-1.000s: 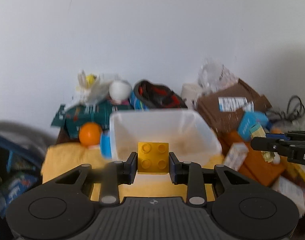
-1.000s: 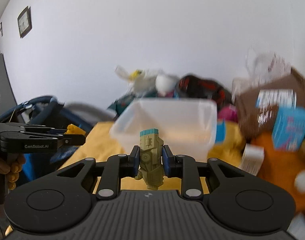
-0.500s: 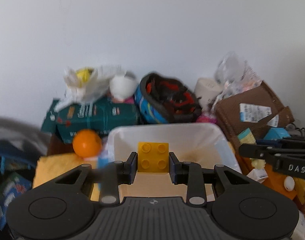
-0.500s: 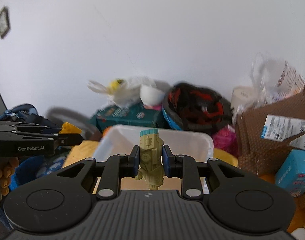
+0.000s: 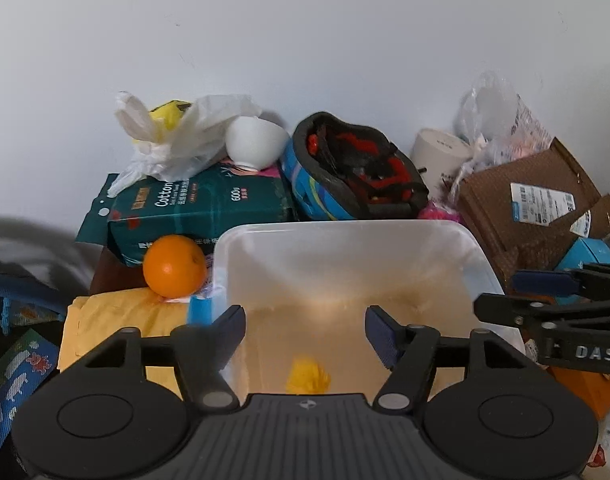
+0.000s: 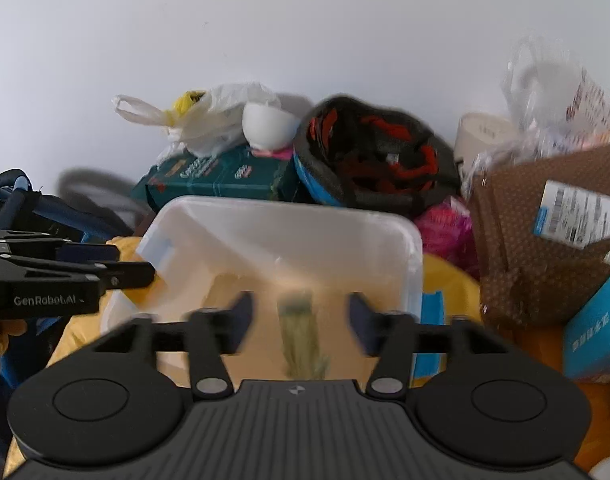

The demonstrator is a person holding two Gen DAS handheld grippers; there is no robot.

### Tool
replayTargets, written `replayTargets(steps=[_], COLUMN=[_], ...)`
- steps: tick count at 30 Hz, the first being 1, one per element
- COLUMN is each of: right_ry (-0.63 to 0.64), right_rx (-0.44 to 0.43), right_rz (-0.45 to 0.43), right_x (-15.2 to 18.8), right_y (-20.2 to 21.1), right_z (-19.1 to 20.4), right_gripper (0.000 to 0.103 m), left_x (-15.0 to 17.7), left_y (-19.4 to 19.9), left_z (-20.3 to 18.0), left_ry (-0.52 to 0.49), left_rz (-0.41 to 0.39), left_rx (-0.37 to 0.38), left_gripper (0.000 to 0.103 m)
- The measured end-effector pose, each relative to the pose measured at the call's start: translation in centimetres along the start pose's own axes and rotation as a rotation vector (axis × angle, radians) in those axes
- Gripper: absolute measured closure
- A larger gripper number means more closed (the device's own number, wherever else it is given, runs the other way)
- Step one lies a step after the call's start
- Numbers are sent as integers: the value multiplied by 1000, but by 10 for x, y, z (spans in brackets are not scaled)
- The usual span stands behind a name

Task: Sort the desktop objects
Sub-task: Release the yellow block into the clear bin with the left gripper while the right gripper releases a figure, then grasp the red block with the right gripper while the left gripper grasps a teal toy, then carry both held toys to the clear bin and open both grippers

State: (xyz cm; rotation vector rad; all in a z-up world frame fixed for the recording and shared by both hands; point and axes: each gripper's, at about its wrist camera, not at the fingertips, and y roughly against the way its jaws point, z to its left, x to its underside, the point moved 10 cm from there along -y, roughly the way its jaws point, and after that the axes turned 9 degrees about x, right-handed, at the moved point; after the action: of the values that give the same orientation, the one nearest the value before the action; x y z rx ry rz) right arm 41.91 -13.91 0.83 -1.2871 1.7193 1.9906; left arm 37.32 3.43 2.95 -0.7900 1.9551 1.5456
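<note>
A translucent white bin sits in front of both grippers. My left gripper hangs over it with its jaws opening wide; the yellow brick is blurred below them, free of the pads and inside the bin. My right gripper is also over the bin, jaws opening. The olive toy figure with a teal top is blurred between its fingers and touches neither pad. Each view catches the other gripper at its edge: the right gripper, the left gripper.
Behind the bin lie a green cotton-pad pack, an orange, a white plastic bag, a white bowl, a bike helmet and a brown parcel. A blue box is at the right. Yellow cloth covers the surface.
Both grippers moved forward over the bin and opened. The left let go of the yellow brick and the right let go of the olive figure; both pieces have dropped from the pads.
</note>
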Motion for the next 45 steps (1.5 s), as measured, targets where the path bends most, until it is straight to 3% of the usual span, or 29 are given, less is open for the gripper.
replayTargets(steps=[5, 9, 13, 18, 24, 33, 34, 36, 38, 45], right_ry=[-8, 2, 52, 112, 127, 209, 211, 196, 184, 71], right_rx=[-42, -70, -55, -7, -11, -26, -31, -47, -55, -55], right_rz=[-90, -159, -127, 22, 90, 101, 110, 119, 118, 64], right_x=[7, 53, 136, 227, 262, 260, 261, 265, 262, 256], right_y=[28, 71, 92, 75, 51, 18, 14, 12, 13, 37], right_z=[0, 7, 15, 8, 6, 30, 31, 33, 34, 21], right_gripper=[42, 42, 45, 57, 60, 61, 67, 76, 76, 76], left_x=[35, 111, 201, 277, 291, 296, 295, 294, 292, 282], left_y=[39, 75, 86, 74, 56, 35, 35, 35, 37, 57], left_z=[9, 17, 21, 15, -5, -11, -12, -12, -9, 0], left_ry=[-27, -63, -43, -45, -90, -93, -105, -135, -140, -131], left_rz=[-104, -141, -60, 81, 118, 140, 135, 120, 116, 68], left_rx=[7, -10, -22, -20, 21, -5, -8, -8, -9, 27], left_gripper=[33, 33, 34, 44, 47, 48, 48, 61, 69, 71])
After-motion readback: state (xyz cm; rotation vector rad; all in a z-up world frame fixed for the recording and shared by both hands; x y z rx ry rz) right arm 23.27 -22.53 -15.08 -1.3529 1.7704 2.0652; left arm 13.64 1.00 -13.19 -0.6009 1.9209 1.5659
